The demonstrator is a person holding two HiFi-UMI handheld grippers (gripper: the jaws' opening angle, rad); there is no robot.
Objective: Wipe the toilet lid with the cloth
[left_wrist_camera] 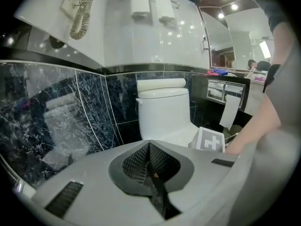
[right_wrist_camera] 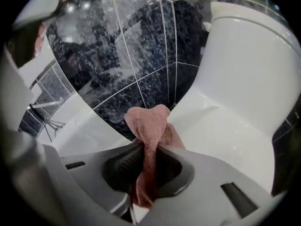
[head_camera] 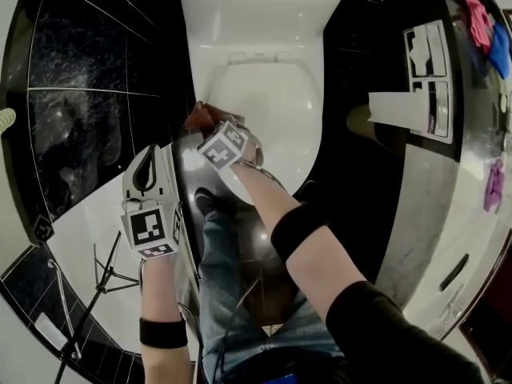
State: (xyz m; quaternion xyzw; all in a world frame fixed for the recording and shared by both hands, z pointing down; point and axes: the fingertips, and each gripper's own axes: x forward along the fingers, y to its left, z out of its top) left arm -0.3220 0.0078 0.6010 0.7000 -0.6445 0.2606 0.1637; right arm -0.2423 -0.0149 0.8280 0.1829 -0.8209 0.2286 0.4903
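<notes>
The person's right forearm (head_camera: 276, 206), bare below a black sleeve, reaches forward from the bottom of the head view above their blue jeans (head_camera: 224, 294). Glossy black marble wall tiles with white veins (head_camera: 88, 110) fill the left side, and a dark polished floor (head_camera: 356, 70) lies on the right. Between them stands the white ceramic toilet (head_camera: 264, 14), its cistern at the top and its closed white oval toilet lid (head_camera: 272, 110) below. A grey counter (head_camera: 472, 134) curves along the right edge and carries a pink rag (head_camera: 478, 16) and a blue rag (head_camera: 501, 50). A white sheet of toilet paper (head_camera: 400, 110) hangs from a holder beside the bowl. The left gripper (head_camera: 152, 152), grey with a square-marker cube, hangs well left of the toilet over the pale floor. Its jaws (left_wrist_camera: 149, 149) are pressed together with nothing between them. The right gripper (head_camera: 210, 126) is at the left edge of the lid, pointing steeply down. Its jaws are clamped on a pink-red woven cloth (right_wrist_camera: 148, 121), which bunches up above the tips and trails down between the pads. In the head view the cloth (head_camera: 198, 116) sits at the lid's left rim, over the line where white ceramic meets dark tile. Whether it presses on the lid cannot be told.
</notes>
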